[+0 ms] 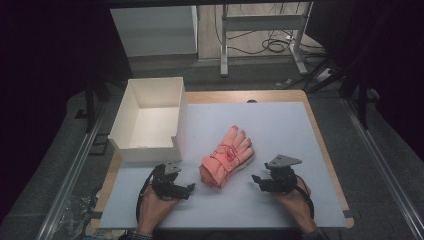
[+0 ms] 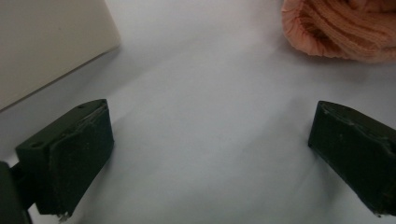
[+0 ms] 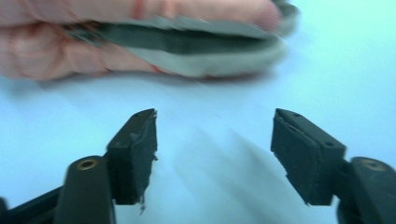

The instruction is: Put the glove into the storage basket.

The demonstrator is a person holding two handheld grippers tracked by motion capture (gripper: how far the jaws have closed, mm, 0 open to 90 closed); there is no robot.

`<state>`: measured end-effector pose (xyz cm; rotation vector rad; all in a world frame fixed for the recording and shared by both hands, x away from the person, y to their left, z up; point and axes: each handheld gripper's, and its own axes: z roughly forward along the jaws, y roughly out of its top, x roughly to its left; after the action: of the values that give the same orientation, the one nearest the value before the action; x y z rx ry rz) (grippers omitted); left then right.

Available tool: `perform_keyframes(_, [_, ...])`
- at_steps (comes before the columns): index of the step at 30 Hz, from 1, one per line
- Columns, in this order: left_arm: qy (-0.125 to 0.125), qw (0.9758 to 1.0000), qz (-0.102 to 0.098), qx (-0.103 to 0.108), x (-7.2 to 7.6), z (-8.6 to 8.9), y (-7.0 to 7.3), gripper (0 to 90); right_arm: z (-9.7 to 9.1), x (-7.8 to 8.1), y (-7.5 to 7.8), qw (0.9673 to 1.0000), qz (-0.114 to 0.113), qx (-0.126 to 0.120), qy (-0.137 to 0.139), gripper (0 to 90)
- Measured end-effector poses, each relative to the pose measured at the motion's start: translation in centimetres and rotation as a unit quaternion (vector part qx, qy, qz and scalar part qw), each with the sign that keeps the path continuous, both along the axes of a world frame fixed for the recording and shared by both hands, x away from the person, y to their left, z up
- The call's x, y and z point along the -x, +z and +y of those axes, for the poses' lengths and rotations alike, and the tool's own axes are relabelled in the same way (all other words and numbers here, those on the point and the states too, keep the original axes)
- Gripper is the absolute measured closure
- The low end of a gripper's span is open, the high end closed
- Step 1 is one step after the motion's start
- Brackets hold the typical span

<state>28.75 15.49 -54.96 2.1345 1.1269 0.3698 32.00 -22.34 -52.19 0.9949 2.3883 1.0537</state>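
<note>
Gloves (image 1: 226, 156), pink and stacked as a pair, lie at centre frame on the counter (image 1: 280, 130) in the high view, between left gripper (image 1: 186, 190) and right gripper (image 1: 258, 181); white box (image 1: 150, 120) stands upper left, holding nothing. Left gripper view: fingers (image 2: 70, 158) spread, nothing between; a glove cuff (image 2: 336, 32) at upper right. Right gripper view: fingers (image 3: 135, 149) spread, gloves (image 3: 140, 42) lying beyond them, untouched. Judgement: pair assembled, boxing likely outstanding.
</note>
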Motion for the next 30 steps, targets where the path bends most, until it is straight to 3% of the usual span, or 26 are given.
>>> perform_keyframes(2, [-0.011, 0.9999, 0.005, 0.011, 0.1, -0.1, 0.4, 1.3, -0.9, -0.2, 0.0, 0.9999, 0.000, 0.007, -0.009, 25.9])
perform_keyframes(7, [-0.028, 0.9996, 0.003, 0.009, 0.3, -0.6, 2.1, 0.8, -2.5, -0.6, -0.1, 0.9994, 0.001, 0.011, -0.032, 20.4])
perform_keyframes(17, [-0.069, 0.9971, 0.026, 0.021, 0.7, -1.8, 4.7, 0.0, -5.7, -1.5, -0.6, 0.9969, 0.009, 0.031, -0.071, 13.9])
perform_keyframes(19, [-0.071, 0.9969, 0.028, 0.022, 0.5, -2.1, 5.3, 0.0, -6.2, -1.6, -0.7, 0.9970, 0.015, 0.016, -0.074, 13.0])
perform_keyframes(24, [-0.079, 0.9965, 0.027, 0.010, 0.0, -3.3, 6.8, 0.0, -6.1, -1.7, -0.8, 0.9963, 0.014, 0.028, -0.080, 8.4])
perform_keyframes(28, [-0.089, 0.9956, 0.023, -0.016, -0.7, -4.7, 7.7, 0.0, -6.1, -1.8, -0.9, 0.9953, 0.017, 0.031, -0.090, 3.2])
perform_keyframes(30, [-0.092, 0.9954, 0.022, -0.014, -1.0, -5.2, 8.0, 0.0, -6.1, -1.8, -0.9, 0.9953, 0.019, 0.030, -0.090, 3.1])
